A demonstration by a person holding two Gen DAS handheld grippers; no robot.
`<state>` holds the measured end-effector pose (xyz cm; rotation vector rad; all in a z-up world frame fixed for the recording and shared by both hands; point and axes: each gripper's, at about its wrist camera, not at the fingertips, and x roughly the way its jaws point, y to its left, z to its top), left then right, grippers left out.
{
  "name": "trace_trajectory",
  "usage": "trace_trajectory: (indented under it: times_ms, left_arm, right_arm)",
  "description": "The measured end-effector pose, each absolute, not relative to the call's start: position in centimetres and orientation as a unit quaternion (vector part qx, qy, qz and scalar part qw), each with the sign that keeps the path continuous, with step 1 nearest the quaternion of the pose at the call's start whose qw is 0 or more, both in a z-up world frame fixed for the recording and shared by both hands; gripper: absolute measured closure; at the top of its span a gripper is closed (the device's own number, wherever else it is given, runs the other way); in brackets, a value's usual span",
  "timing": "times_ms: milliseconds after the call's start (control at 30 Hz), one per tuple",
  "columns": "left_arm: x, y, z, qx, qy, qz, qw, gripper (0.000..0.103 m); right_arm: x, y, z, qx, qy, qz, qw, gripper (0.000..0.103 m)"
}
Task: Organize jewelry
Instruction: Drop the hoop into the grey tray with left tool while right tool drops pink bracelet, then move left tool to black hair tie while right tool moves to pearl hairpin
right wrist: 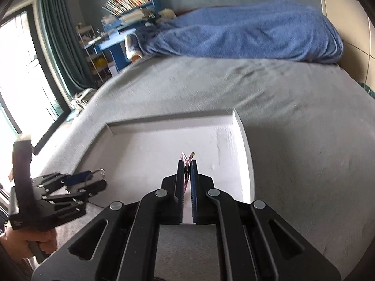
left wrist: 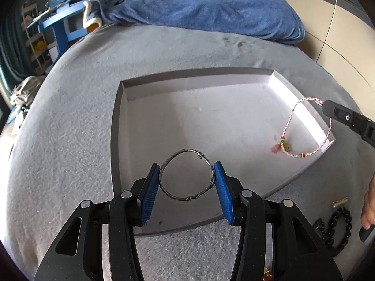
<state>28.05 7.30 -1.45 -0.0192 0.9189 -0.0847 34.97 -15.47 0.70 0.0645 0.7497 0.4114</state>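
A shallow white box lid (left wrist: 279, 83) lies on the grey bed. My left gripper (left wrist: 187, 175) is shut on a silver wire bangle (left wrist: 185, 154), held between the blue pads above the lid's near edge. My right gripper (right wrist: 187, 164) is shut on a pink cord bracelet (right wrist: 185, 158). In the left wrist view the bracelet (left wrist: 290, 117) hangs from the right gripper (left wrist: 328, 107) over the lid's right side, with coloured beads and a tassel at its low end. The left gripper also shows in the right wrist view (right wrist: 93, 178), at the lid's left edge.
A black bead bracelet (left wrist: 337, 224) and a small gold clip (left wrist: 339, 202) lie on the bed right of the lid. Another small red and gold piece (left wrist: 267, 276) lies at the bottom edge. A blue blanket (left wrist: 211, 7) is heaped at the far end. A wardrobe stands on the right.
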Motion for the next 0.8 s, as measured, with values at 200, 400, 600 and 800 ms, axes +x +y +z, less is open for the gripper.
trace_trajectory:
  times_ms: [200, 400, 600, 800]
  left_arm:
    - [27.5, 7.3, -1.0, -0.008, 0.436, -0.035, 0.899, 0.035]
    - [26.4, 7.3, 0.0, 0.002, 0.417, -0.027, 0.909, 0.024]
    - [24.2, 7.7, 1.5, -0.002, 0.401, -0.025, 0.916, 0.018]
    - [21.7, 7.5, 2.2, -0.005, 0.393, -0.033, 0.919, 0.015]
  right_arm:
    - [35.5, -16.1, -0.7, 0.031, 0.386, 0.177, 0.905, 0.089]
    - [34.6, -17.4, 0.1, 0.048, 0.367, 0.167, 0.914, 0.057]
    - [33.5, -19.6, 0.6, 0.076, 0.364, 0.152, 0.916, 0.049]
    - [31.7, -21.2, 1.0, 0.078, 0.36, 0.139, 0.919, 0.045]
